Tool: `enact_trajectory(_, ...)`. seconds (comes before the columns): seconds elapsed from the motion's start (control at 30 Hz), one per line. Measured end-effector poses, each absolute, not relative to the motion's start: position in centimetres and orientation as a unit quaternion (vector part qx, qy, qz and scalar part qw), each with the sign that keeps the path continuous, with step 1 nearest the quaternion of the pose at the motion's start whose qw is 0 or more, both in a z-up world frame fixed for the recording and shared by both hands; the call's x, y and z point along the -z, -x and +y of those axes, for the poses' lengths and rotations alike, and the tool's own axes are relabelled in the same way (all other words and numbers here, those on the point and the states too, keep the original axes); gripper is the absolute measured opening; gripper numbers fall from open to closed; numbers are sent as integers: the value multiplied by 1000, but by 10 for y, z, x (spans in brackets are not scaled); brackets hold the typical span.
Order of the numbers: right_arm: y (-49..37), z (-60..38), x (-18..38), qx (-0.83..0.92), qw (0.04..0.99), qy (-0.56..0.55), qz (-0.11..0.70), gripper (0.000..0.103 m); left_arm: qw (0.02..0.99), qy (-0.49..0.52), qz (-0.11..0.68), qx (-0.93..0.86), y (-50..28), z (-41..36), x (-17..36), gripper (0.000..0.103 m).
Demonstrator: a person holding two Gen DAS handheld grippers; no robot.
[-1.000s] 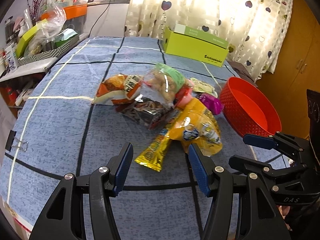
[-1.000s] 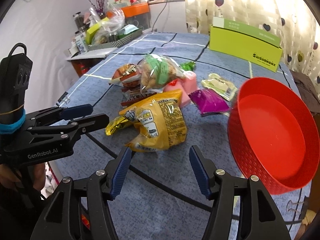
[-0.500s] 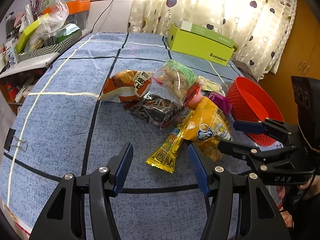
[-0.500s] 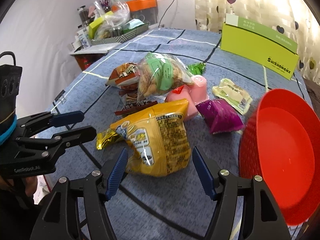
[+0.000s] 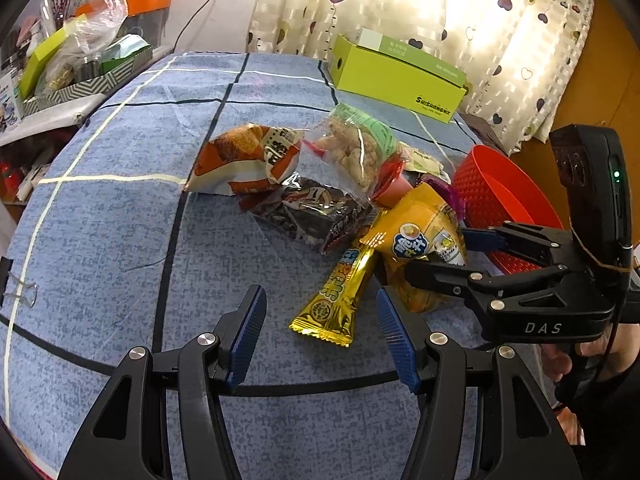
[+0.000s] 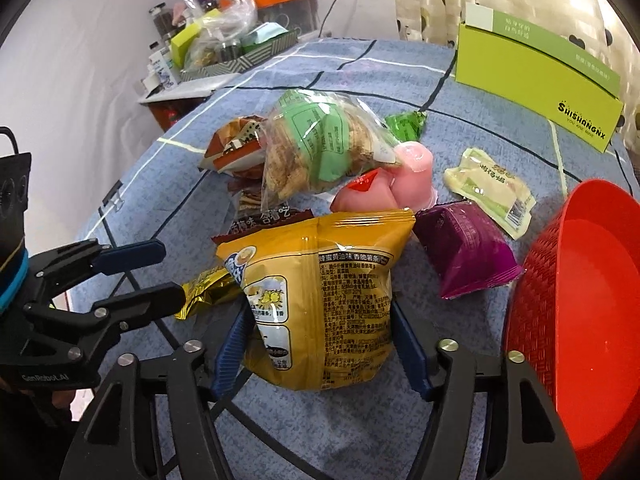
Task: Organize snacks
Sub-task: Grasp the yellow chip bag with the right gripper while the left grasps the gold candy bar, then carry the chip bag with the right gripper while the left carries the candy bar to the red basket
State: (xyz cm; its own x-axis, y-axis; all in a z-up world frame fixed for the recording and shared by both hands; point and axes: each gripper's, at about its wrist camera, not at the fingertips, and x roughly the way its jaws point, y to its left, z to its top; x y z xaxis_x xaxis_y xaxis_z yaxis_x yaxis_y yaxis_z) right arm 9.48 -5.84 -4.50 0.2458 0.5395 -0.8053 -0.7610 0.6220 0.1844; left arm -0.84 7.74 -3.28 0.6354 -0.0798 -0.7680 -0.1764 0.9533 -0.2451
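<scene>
Our right hand-held gripper (image 6: 318, 344), jaws closing around the yellow bag (image 6: 320, 300), may crush it; left hand-held gripper (image 5: 320, 344) gapes, empty.

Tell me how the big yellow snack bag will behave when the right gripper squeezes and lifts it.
The yellow bag looks puffed with air, so it will probably give and crinkle under the right gripper, whose jaws are closing around it. Its glossy film may slip. It is likely light for its size, but its contents could crush. Lifting may also nudge the gold bar lying against it.
</scene>
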Motion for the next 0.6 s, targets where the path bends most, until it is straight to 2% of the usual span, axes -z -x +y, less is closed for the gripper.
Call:
enact_trajectory(0.17, -92, -67, 38, -409, 790, 116, 442, 51, 890, 147, 430, -17, 2, 75, 39, 59)
enact_trajectory(0.43, -87, -84, 24, -407, 799, 98, 431, 49, 890, 118, 441, -9, -16, 65, 49, 59)
enact_trajectory(0.53, -86, -89, 22, -403, 802, 93, 432, 49, 892, 106, 439, -12, -21, 61, 53, 53)
enact_trajectory(0.6, -85, -92, 20, -401, 803, 90, 431, 49, 894, 91, 439, -16, -23, 56, 54, 38)
